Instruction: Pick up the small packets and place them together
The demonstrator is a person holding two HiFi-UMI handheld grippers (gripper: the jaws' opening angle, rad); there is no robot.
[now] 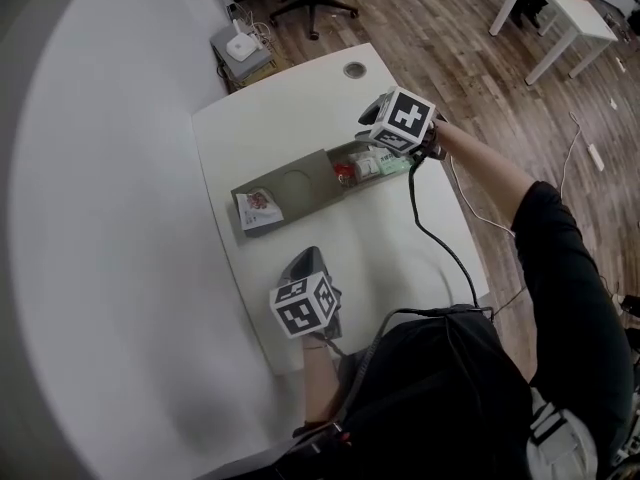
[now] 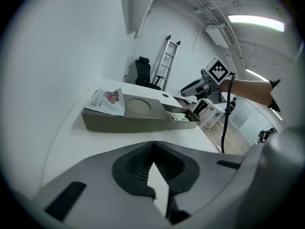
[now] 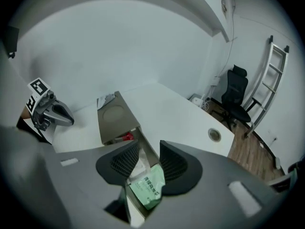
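White counter carries a long grey-green tray lying slantwise near the middle of the head view. A packet with pink print rests on the tray's left end, and a round hollow sits beside it.

The other small packets are gathered in the open compartment at the tray's right end: a red packet, some white packets and a green packet. How many white ones there are is hard to make out, and the print is too small to read.

The right gripper hangs over that compartment. Its marker cube covers its fingers in the head view. Its own view shows the fingers spread. The green packet lies in the gap below them in the tray, not pinched.

The left gripper is at the lower centre of the head view, over bare counter and well apart from the tray. Its fingers are pressed together at the tips with nothing between them, and its body fills the lower half of its view.
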